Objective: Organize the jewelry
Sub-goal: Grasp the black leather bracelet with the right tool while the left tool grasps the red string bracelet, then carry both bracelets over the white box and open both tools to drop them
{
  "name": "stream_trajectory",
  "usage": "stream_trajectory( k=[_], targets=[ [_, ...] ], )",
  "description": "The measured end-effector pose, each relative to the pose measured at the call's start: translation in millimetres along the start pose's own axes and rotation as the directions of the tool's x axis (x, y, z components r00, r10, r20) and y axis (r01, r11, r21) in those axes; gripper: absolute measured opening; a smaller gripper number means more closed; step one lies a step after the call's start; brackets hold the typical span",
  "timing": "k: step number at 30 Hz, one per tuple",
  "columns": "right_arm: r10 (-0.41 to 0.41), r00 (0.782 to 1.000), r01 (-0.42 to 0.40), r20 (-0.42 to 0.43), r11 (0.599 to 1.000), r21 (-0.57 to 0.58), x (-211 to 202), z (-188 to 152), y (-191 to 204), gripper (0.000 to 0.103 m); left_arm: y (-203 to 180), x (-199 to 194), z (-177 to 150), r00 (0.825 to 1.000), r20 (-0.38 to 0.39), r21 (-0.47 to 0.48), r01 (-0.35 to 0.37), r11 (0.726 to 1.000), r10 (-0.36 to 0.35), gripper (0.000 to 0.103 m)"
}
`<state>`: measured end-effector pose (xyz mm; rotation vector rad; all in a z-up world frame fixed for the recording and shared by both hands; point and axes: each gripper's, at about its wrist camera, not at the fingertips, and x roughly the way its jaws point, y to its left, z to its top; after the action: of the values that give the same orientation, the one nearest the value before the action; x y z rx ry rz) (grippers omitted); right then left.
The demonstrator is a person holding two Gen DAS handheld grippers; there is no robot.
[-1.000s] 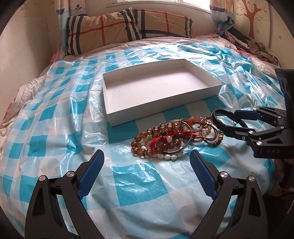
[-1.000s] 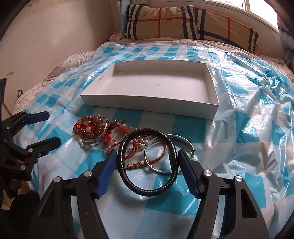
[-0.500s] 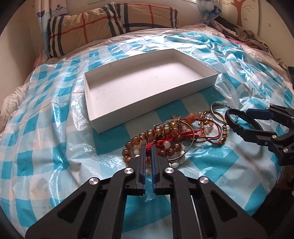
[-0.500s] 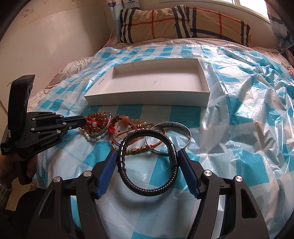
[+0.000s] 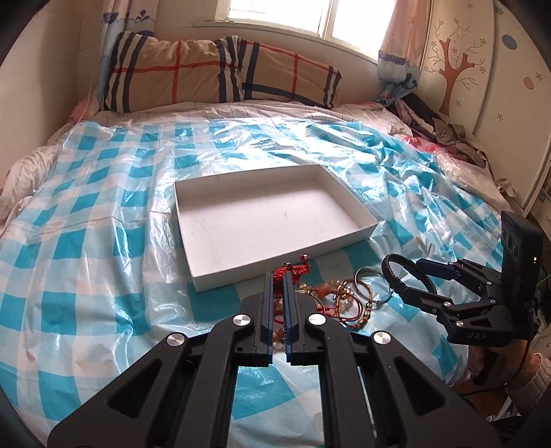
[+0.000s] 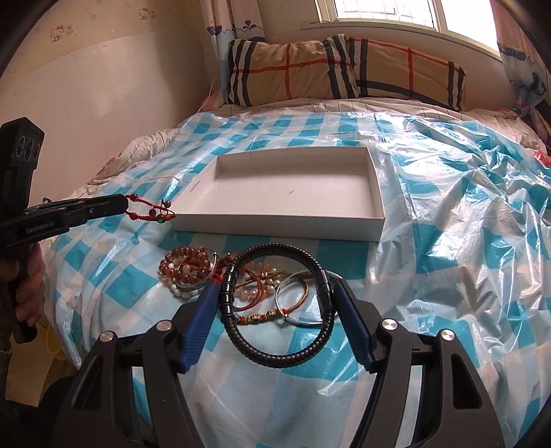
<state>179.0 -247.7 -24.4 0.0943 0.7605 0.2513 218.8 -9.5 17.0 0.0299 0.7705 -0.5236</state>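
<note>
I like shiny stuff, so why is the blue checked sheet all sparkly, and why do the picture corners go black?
In both wrist views the window light glares off the crinkled plastic sheet; the round fisheye lens blackens corners and bends the white box edges.

box (image 6: 296, 220): 1 | pillows (image 6: 344, 69): 2 | black braided bracelet (image 6: 275, 351): 1 | red cord bracelet (image 6: 151, 210): 1

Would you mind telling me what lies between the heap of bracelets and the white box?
Only a bare strip of the blue-checked plastic sheet separates the bracelet heap from the white box; the right wrist view shows it.
</note>
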Motion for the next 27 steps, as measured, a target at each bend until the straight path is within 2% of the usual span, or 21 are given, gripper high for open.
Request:
stream_trajectory(
  k=[9,27],
  targets=[
    [-0.011,0.999,0.013,0.047,0.999,-0.041,16,30,2,0.066,-3,14,17,0.999,0.05,-0.041,-0.014,0.999,0.016,0.004],
    [-0.015,0.998,0.021,0.06,0.995,-0.095,90,80,-2,0.066,5,94,42,0.998,0.046,-0.077,-0.037,0.996,0.041,0.004]
  ],
)
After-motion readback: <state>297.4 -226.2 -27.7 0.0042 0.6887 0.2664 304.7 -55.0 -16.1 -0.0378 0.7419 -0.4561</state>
